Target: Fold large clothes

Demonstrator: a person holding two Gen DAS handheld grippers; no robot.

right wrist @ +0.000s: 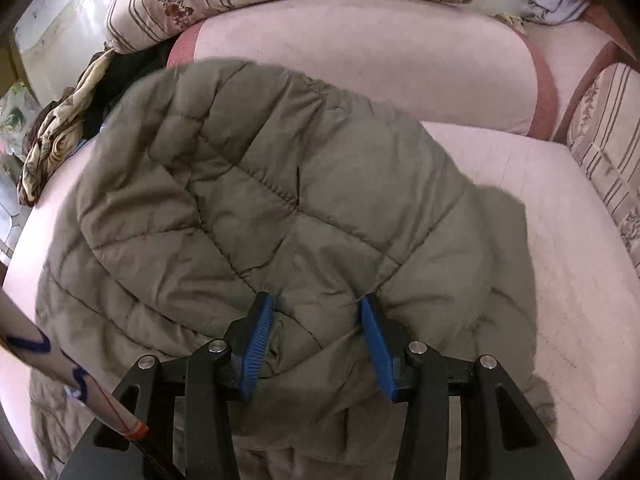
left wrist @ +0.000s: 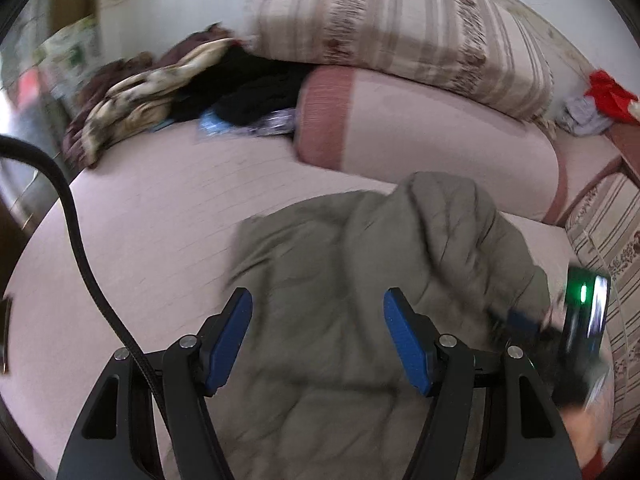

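Right wrist view: right gripper (right wrist: 316,312), jaws spread, a fold of the jacket (right wrist: 280,200) bunched between the pads, clamp not certain; jacket piled from 6 to 11 o'clock on the bed (right wrist: 560,240), bolster (right wrist: 360,60) at 12. Left wrist view: left gripper (left wrist: 318,316), spread and empty, above the jacket; clothes heap (left wrist: 160,92) at 10. Judged early: one flap turned over, edges unsquared, further folds left.
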